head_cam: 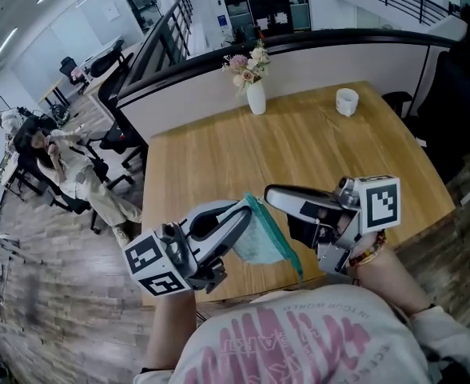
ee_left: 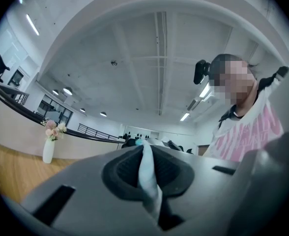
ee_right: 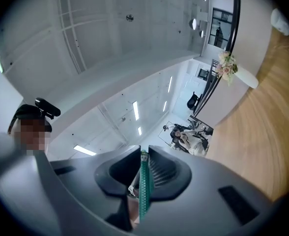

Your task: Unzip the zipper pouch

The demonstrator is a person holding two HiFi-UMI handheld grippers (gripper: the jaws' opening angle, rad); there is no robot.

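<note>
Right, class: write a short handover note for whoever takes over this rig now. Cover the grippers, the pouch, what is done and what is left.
Left gripper: shut on the pouch's light blue fabric.
Right gripper: shut on the green zipper edge.
Pouch: held between the two grippers, in the air in front of the person, near the table edge.
Done: pouch is off the table and gripped on both sides.
Left: draw the zipper open; how far it is open already cannot be told.
</note>
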